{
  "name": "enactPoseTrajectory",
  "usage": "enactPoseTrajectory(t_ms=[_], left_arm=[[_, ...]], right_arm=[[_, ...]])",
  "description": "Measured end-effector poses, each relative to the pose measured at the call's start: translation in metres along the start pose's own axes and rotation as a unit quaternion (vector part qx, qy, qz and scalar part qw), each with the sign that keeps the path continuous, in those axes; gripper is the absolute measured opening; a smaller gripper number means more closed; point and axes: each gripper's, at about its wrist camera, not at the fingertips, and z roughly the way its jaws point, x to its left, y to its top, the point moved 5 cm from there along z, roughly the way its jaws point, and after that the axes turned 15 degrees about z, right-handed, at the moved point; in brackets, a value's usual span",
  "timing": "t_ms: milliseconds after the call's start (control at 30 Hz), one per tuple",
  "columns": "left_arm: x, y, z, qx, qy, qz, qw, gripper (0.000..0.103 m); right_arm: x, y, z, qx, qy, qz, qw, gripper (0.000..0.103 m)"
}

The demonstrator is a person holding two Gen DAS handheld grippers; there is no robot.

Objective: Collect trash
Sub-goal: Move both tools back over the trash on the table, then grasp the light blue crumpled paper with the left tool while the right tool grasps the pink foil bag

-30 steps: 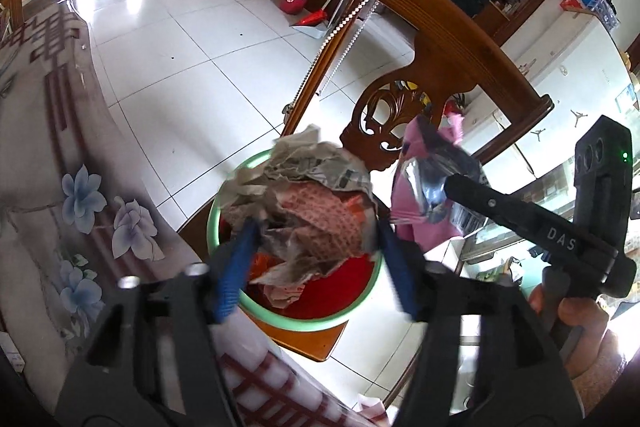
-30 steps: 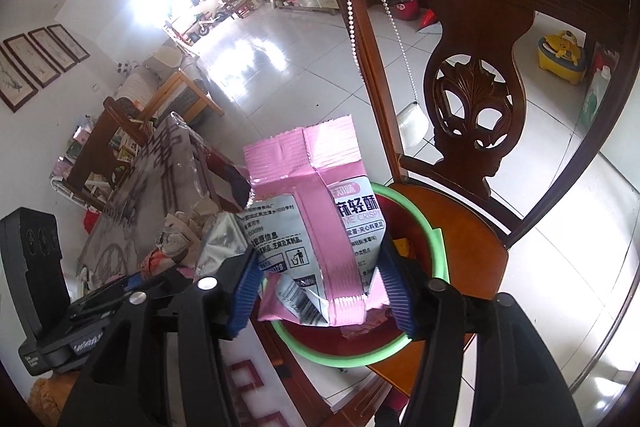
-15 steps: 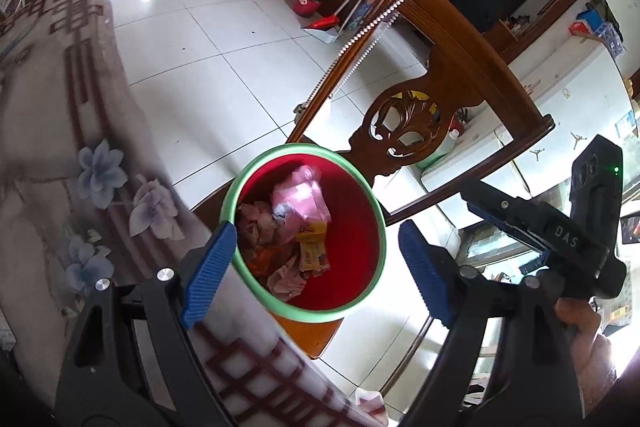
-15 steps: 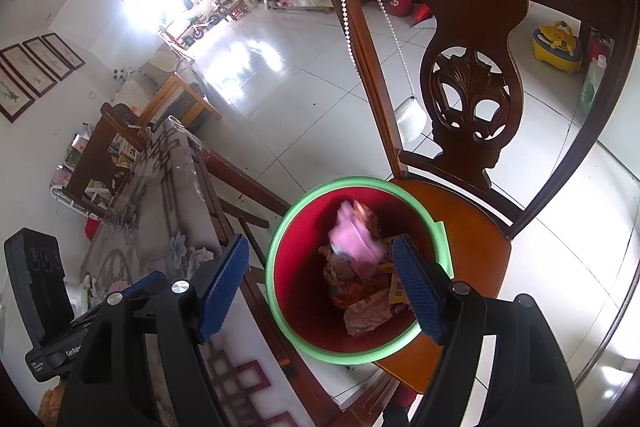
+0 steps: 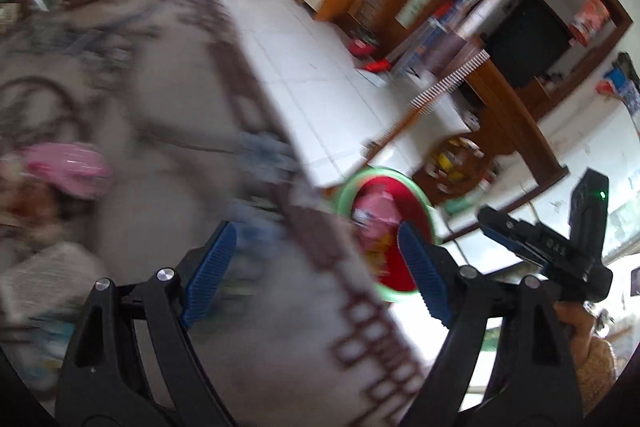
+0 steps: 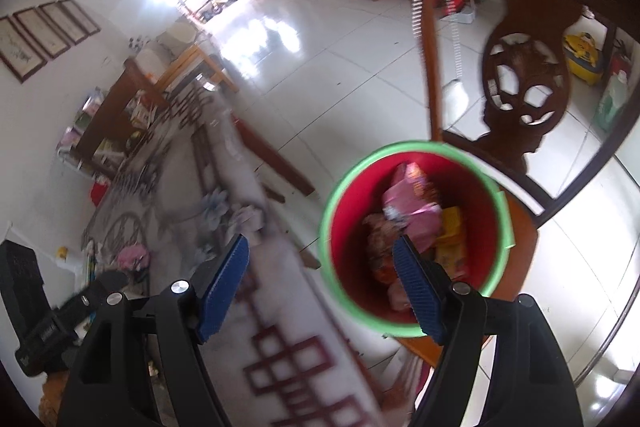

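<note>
Motion blurs the left wrist view; the bench (image 5: 168,187) edge hides half the bucket (image 6: 492,195), which the right wrist view shows whole on the chair seat (image 6: 520,227), trash (image 6: 412,211) inside. The left gripper (image 5: 316,271) jaws have just opened wider and the right gripper (image 6: 326,285) jaws stand open too, both empty.

Note the surfaces. The bucket (image 6: 416,151) is smooth plastic, red inside with a green rim. The chair (image 6: 524,75) is dark, polished, carved wood. Your counter (image 6: 280,311) wears a matt patterned cloth. The floor (image 6: 320,67) is glossy white tile. Each hand-held gripper's pads (image 6: 224,279) are ribbed blue; the arms are matt black. The pink wrapper (image 6: 408,207) looks like thin glossy film.
</note>
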Motion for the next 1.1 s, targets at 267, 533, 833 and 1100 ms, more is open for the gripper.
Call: enactPoseTrajectory(t_ms=[267, 533, 833, 1100], left_arm=[[0.172, -0.03, -0.079, -0.013, 0.138, -0.072, 0.9877, 0.084], [0.281, -0.053, -0.097, 0.008, 0.191, -0.108, 0.9756, 0.084], [0.346, -0.044, -0.057, 0.028, 0.189, -0.132, 0.9726, 0.084], [0.355, -0.039, -0.036, 0.045, 0.2, -0.101, 0.9735, 0.038]], right_arm=[[0.082, -0.064, 0.029, 0.034, 0.009, -0.044, 0.998, 0.072], [0.138, -0.113, 0.048, 0.052, 0.012, -0.067, 0.996, 0.072], [0.161, -0.135, 0.046, 0.046, -0.016, -0.084, 0.995, 0.072], [0.173, -0.139, 0.061, 0.059, -0.032, -0.1, 0.993, 0.072]])
